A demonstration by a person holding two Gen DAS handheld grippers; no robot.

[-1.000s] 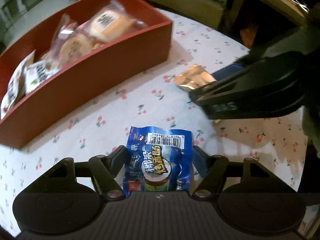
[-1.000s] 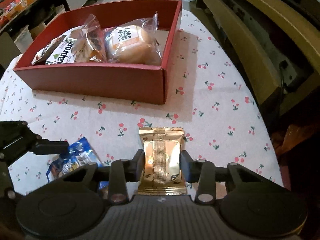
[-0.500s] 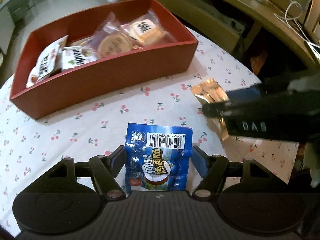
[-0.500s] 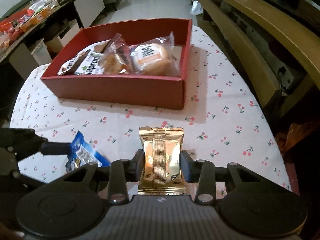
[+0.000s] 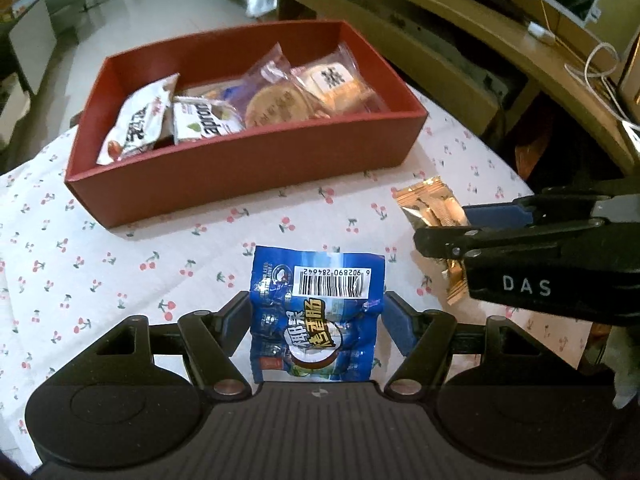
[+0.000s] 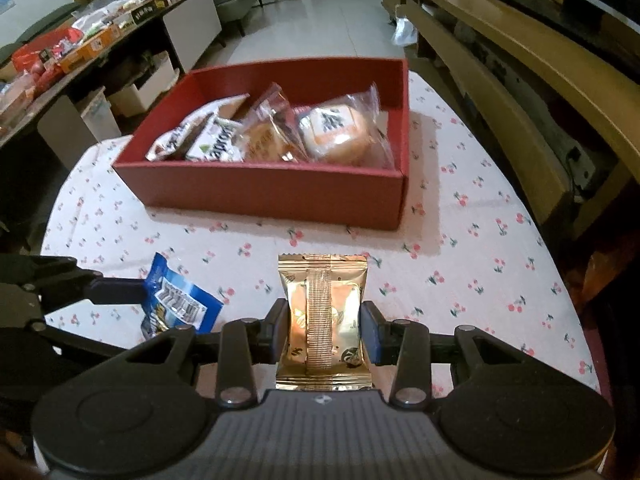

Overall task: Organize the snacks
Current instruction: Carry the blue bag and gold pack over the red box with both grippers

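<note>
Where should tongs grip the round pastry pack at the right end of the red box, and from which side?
Take the round pastry pack across its domed middle from above. It lies label-up at the right end of the red box, with the box wall close on one side and a clear-wrapped biscuit pack against the other, so a sideways approach looks blocked. The crimped film ends would likely slip.

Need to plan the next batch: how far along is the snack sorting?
Done: four wrapped snacks already lie in the red cardboard box. In hand: the left gripper grips a blue foil packet; the right gripper grips a gold foil packet. Left: putting both into the box; no loose snacks show on the cherry-print tablecloth.
</note>
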